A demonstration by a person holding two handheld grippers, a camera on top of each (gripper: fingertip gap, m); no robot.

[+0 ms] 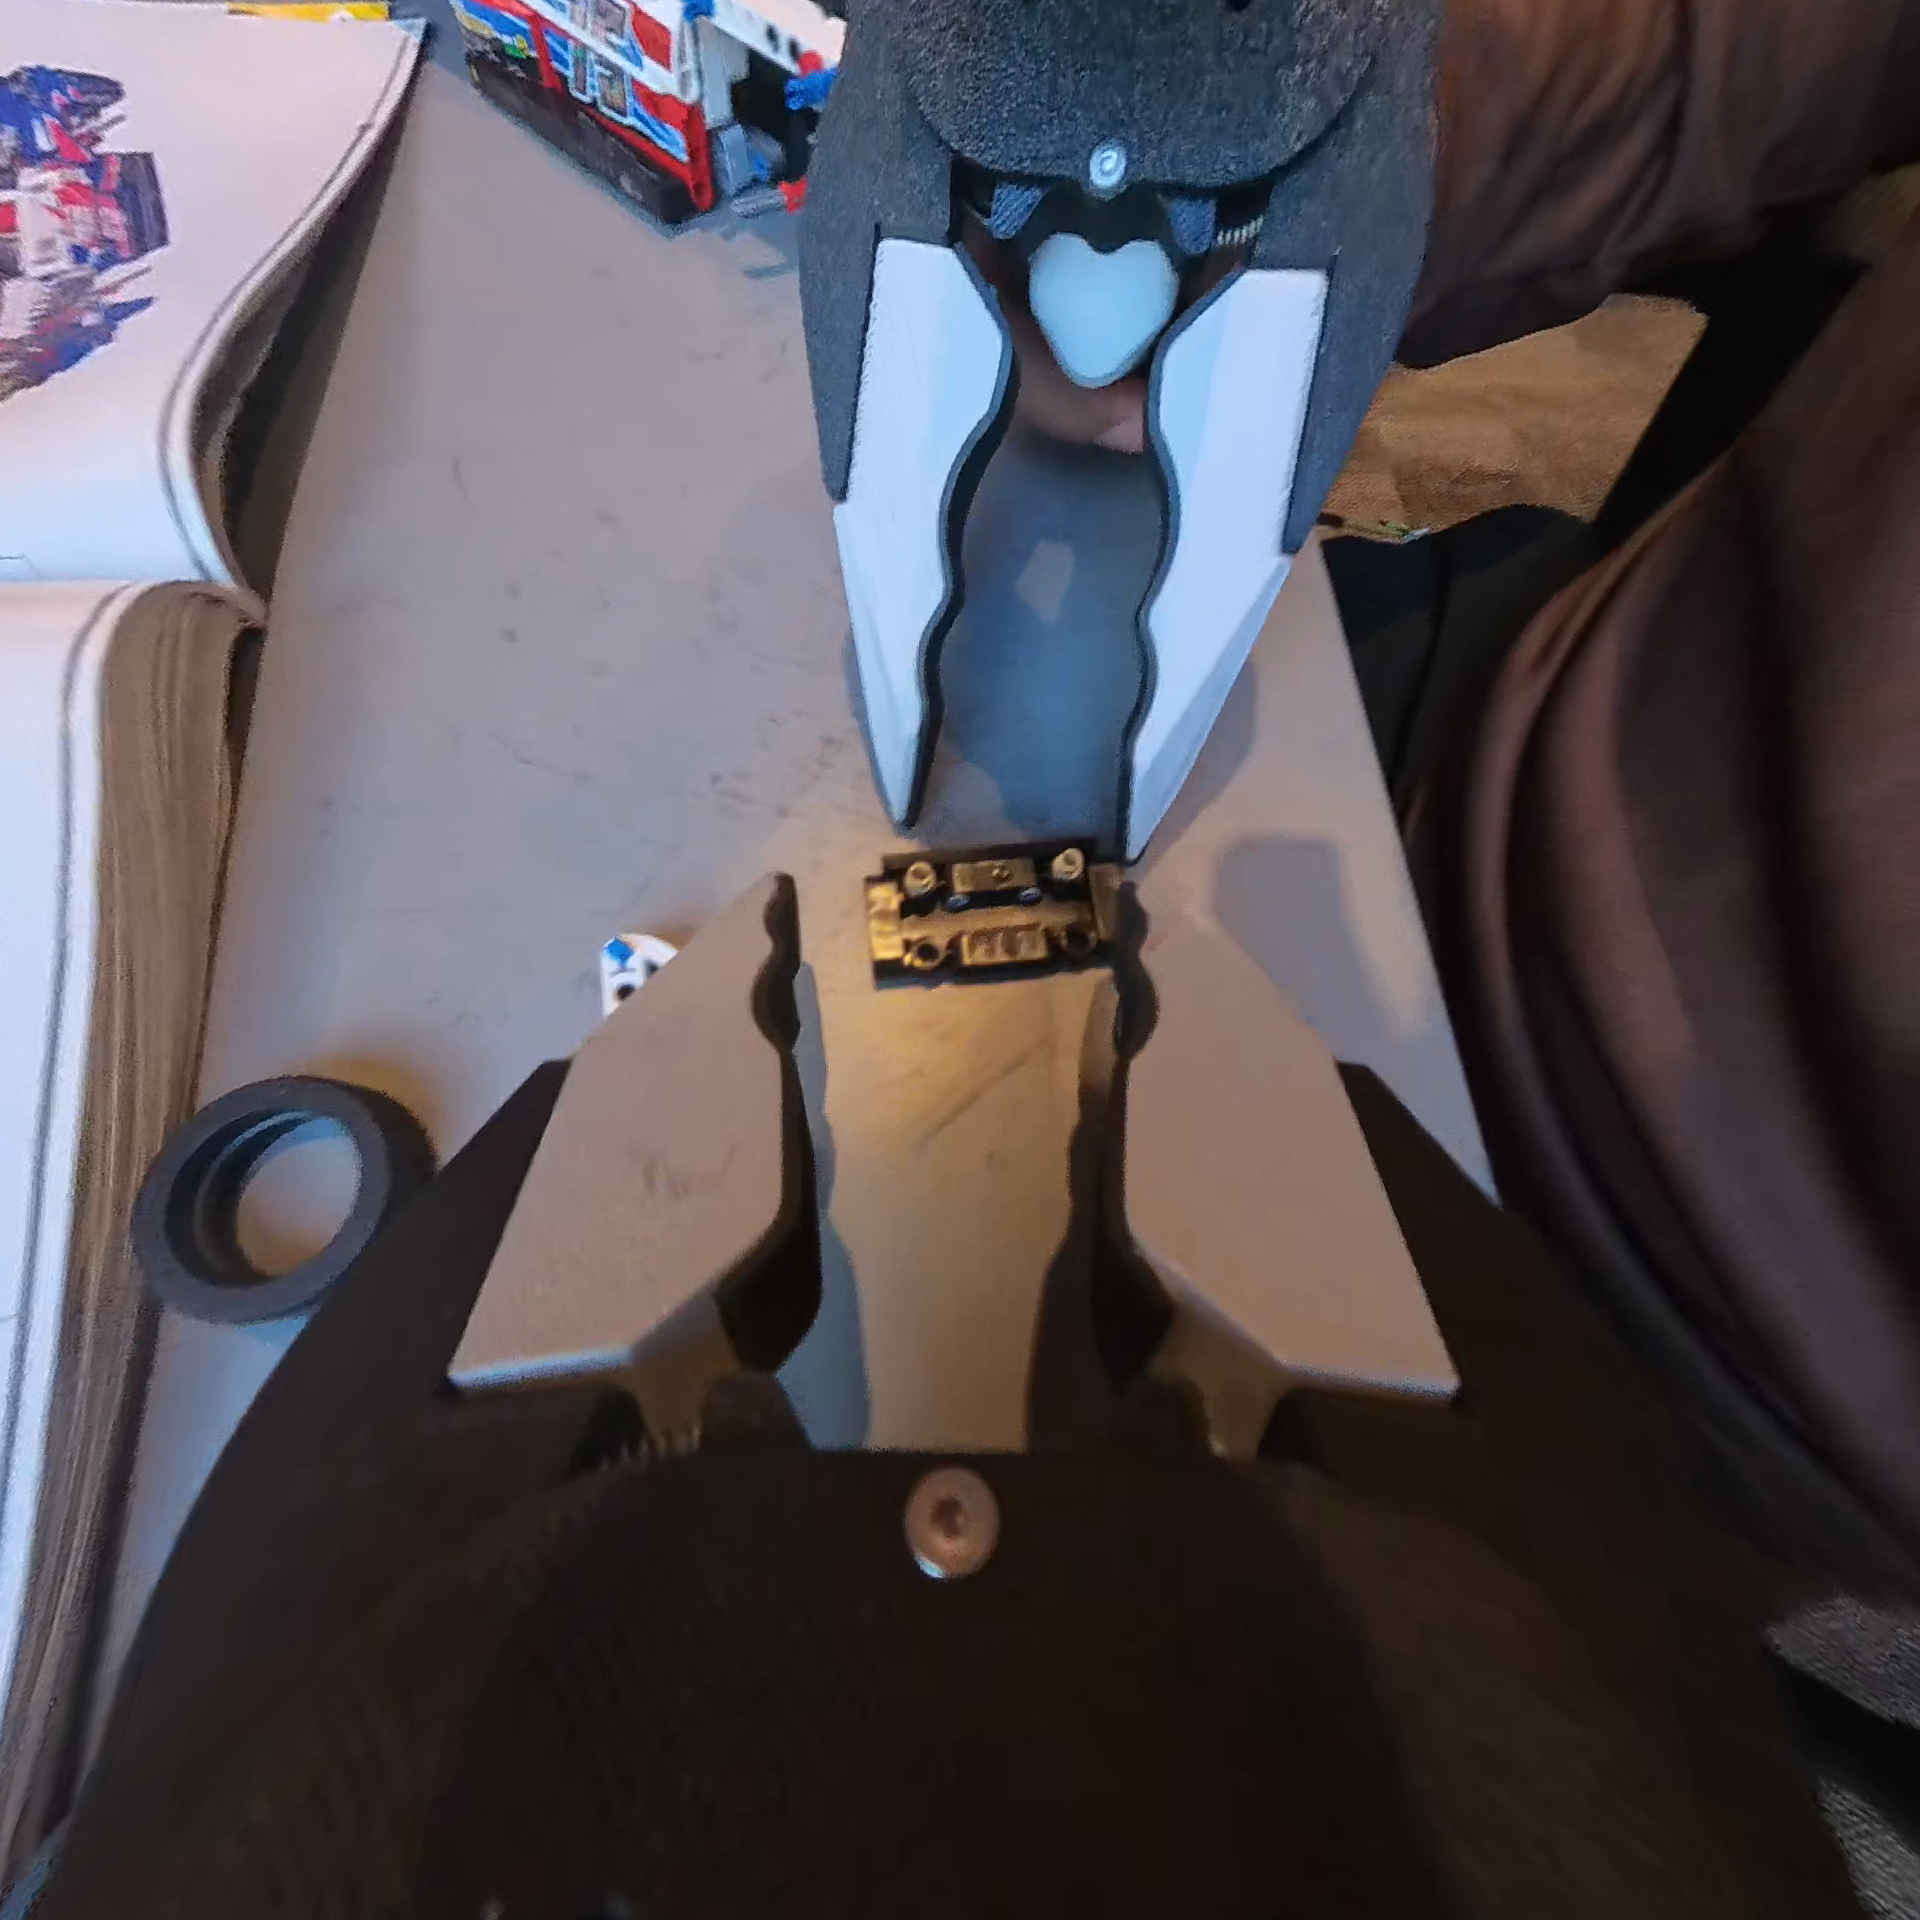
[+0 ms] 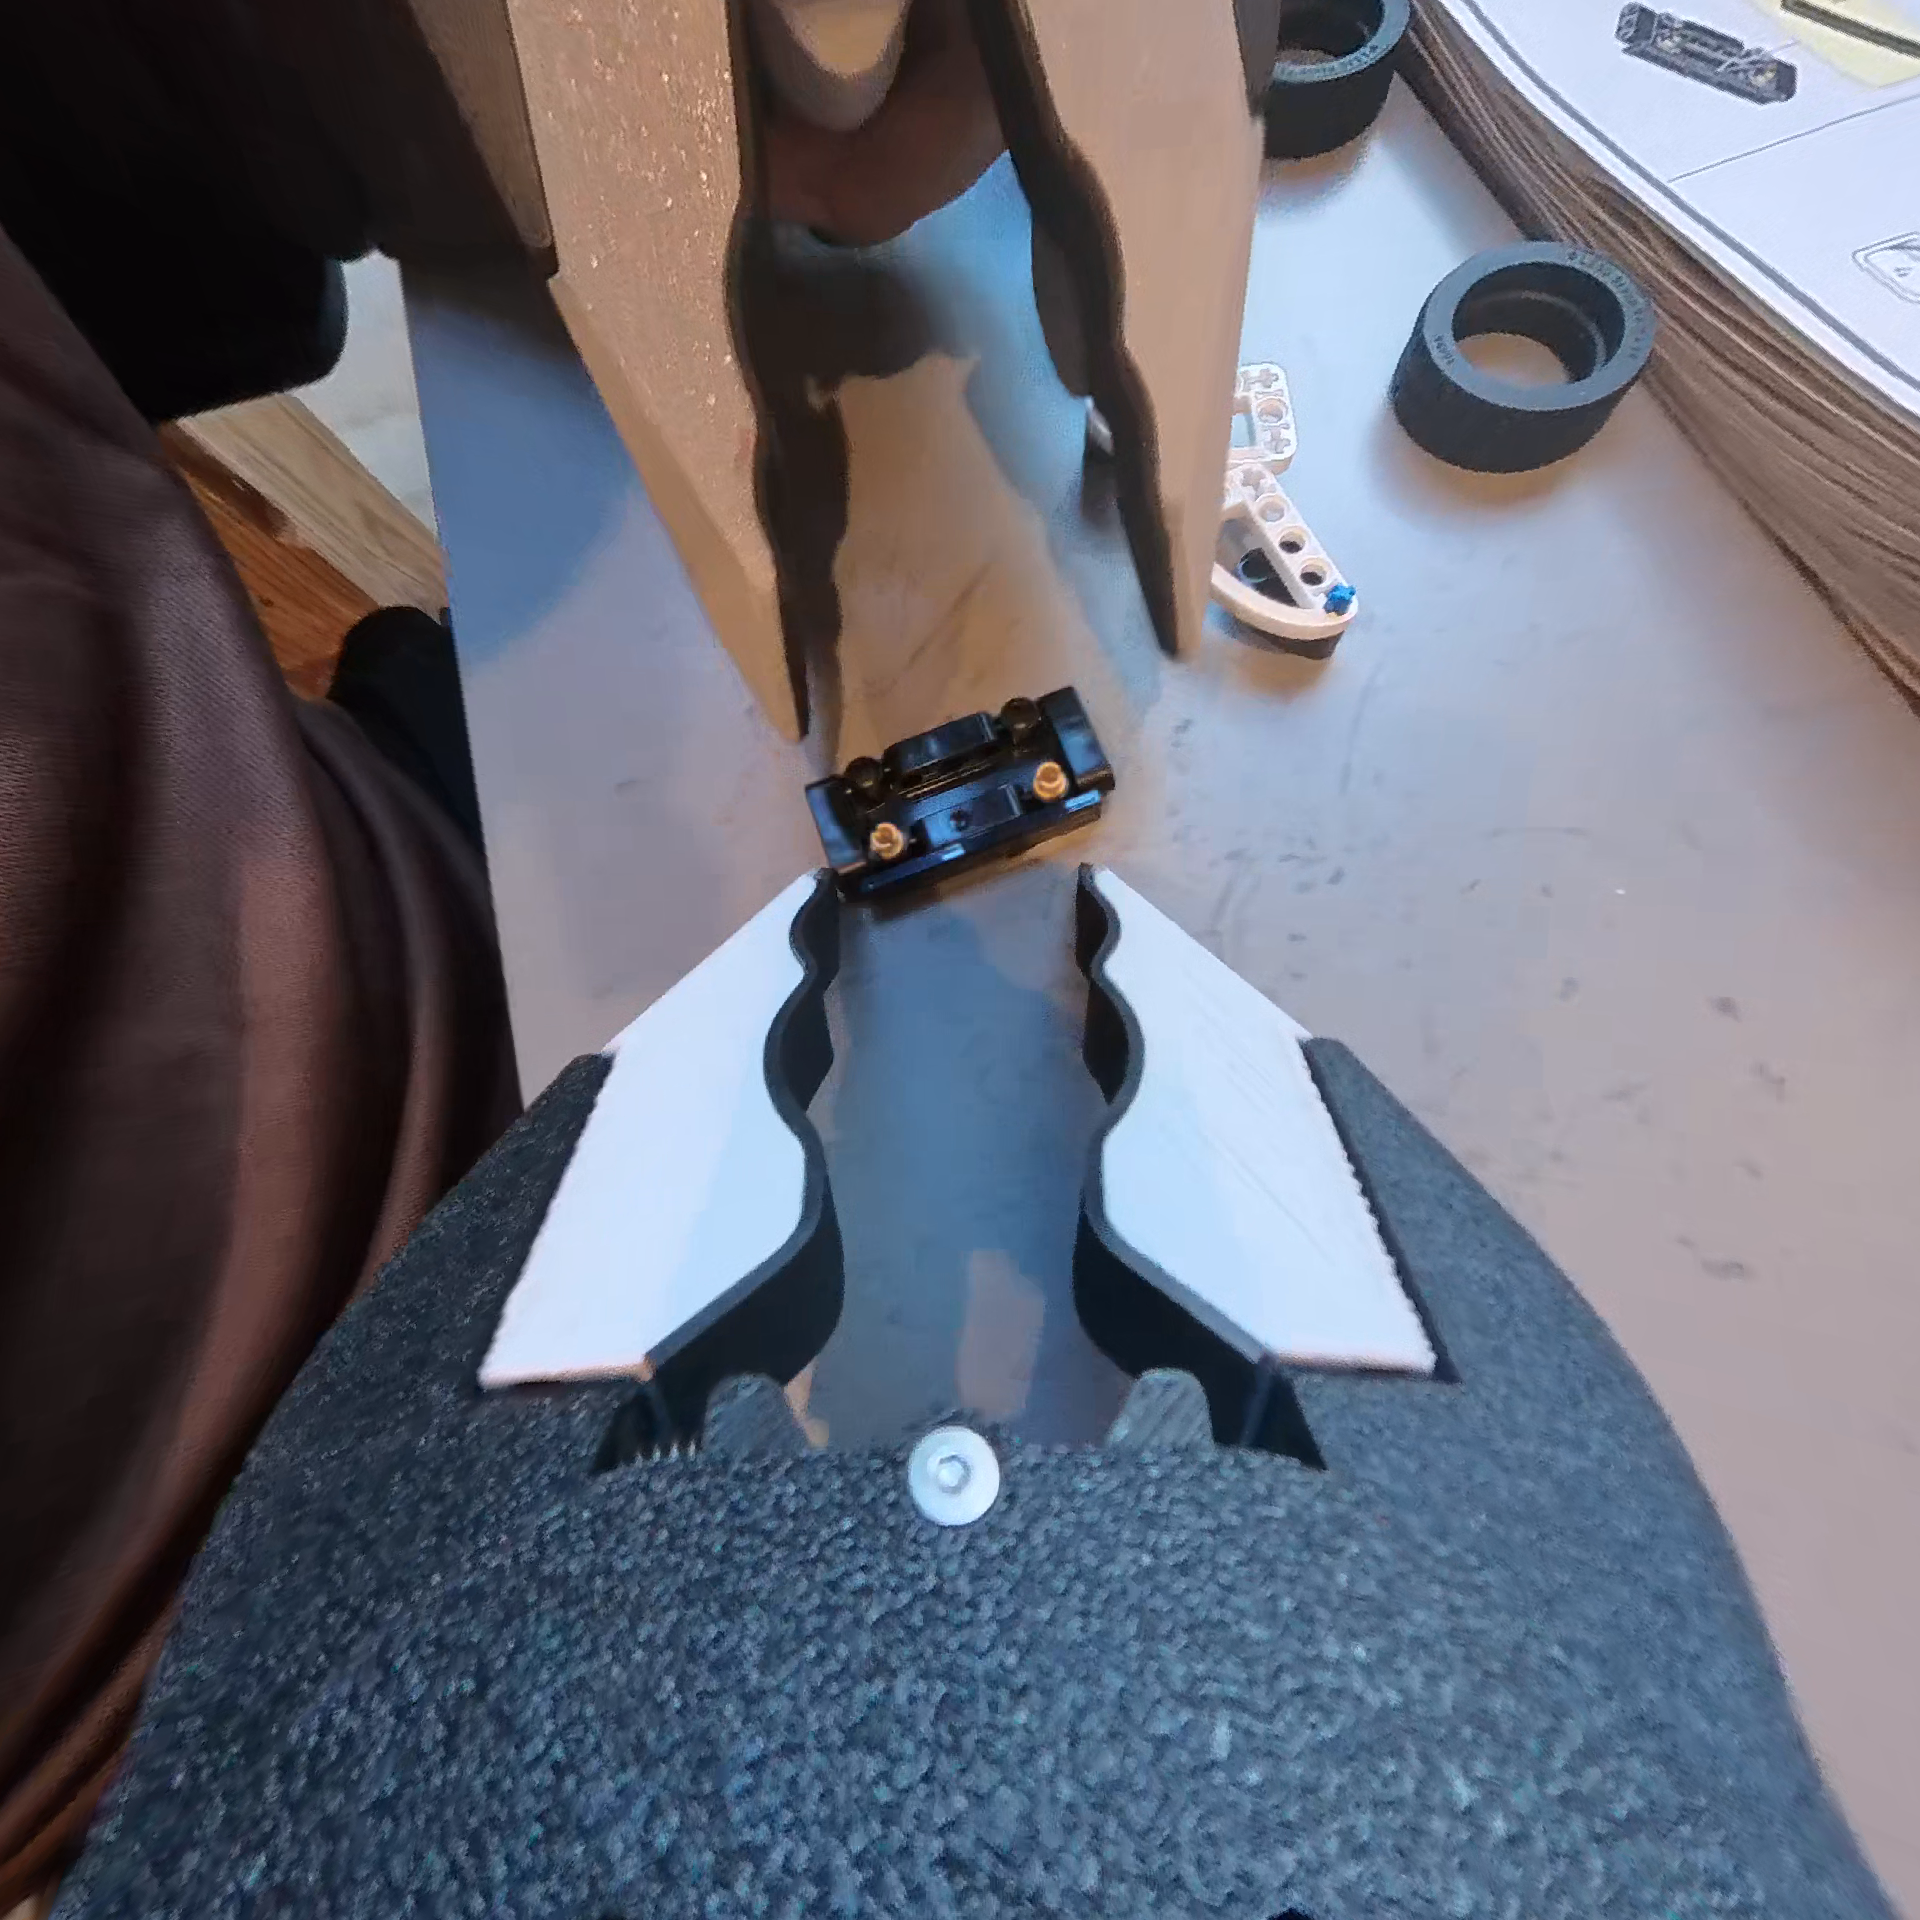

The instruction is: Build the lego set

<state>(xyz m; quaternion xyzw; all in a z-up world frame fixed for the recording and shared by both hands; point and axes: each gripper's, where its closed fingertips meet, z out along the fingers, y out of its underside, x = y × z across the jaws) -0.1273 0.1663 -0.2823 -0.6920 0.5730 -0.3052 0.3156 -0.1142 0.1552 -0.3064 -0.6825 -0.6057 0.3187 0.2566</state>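
A small black lego assembly (image 1: 985,920) with tan pins lies flat on the grey table (image 1: 582,582). My left gripper (image 1: 951,896) is open, with its fingertips on either side of the assembly at table level. My right gripper (image 1: 1023,836) faces it from the far side, open, with its tips just beyond the assembly. In the right wrist view the assembly (image 2: 961,795) lies just past my right gripper (image 2: 954,881). The left gripper (image 2: 982,686) stands behind it. Neither gripper holds anything.
A black tyre (image 1: 275,1195) and a white lego beam piece (image 1: 634,961) lie to the left. A second tyre (image 2: 1335,73) sits farther off. An open instruction booklet (image 1: 104,312) fills the left side. A red and white lego truck (image 1: 644,94) stands at the back. A person's brown clothing (image 1: 1662,831) is past the table's right edge. Less than 4 cm separates the two grippers' tips.
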